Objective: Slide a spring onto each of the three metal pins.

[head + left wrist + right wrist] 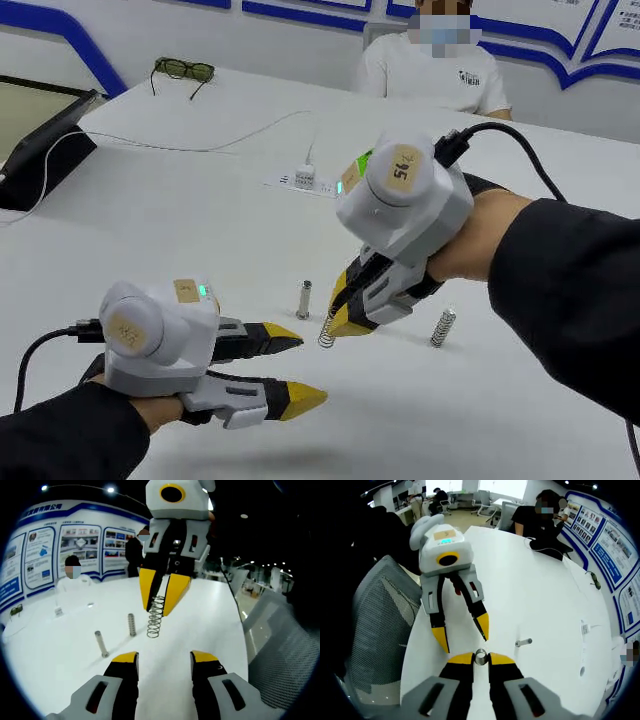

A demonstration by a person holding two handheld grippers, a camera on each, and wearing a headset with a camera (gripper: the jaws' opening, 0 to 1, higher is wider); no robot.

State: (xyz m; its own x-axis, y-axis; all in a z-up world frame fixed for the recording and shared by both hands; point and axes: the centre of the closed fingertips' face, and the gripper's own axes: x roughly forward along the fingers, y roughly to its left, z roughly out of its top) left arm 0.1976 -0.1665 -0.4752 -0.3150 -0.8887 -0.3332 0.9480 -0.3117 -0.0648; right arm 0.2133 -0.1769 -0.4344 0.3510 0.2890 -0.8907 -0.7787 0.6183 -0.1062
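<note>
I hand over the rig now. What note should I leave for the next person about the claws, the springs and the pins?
Left claw: open, holds nothing.
Right claw: shut on a spring, which hangs close to the bare pin.
Done: the other pin seems to wear its spring already.
Left: slide the held spring onto the bare pin. I see two pins, so look for the third.

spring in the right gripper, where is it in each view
Head view: spring at centre, at the right gripper tips.
Left gripper view: spring at centre, hanging from yellow tips.
Right gripper view: spring bottom centre, end-on between the tips.
Shared landmark: bare metal pin nearby.
</note>
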